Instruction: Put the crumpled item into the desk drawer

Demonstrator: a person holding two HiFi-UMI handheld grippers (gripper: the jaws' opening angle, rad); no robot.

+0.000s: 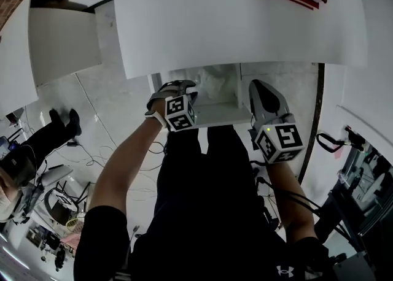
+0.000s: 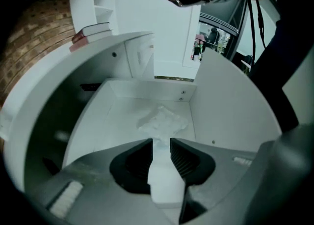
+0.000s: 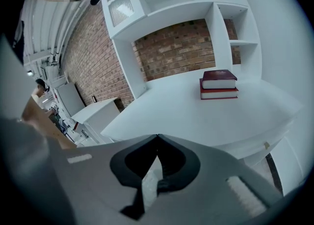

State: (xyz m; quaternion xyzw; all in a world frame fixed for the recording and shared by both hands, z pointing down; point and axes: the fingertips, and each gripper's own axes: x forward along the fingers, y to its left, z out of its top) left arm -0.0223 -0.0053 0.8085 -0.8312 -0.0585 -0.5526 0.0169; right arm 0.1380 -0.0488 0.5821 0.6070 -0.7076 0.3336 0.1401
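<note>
Crumpled item: a white crumpled wad of paper point(image 2: 162, 122) lies on the floor of the open white desk drawer point(image 2: 226, 105), nearer the side wall that stands at the right of the left gripper view.
Left gripper point(image 2: 160, 141): points steeply down into the drawer; its dark ribbed pads stand a narrow gap apart with nothing pinched between them.
Item relative to jaws: the wad sits past the fingertips, in line with the gap, and neither pad presses on it.
Right gripper point(image 3: 157, 136): jaws closed tip to tip on nothing, held at the front edge of the white desk point(image 3: 196, 116) beside the drawer.
Desk top: two dark red books point(image 3: 219, 84) are stacked near its back edge.
</note>
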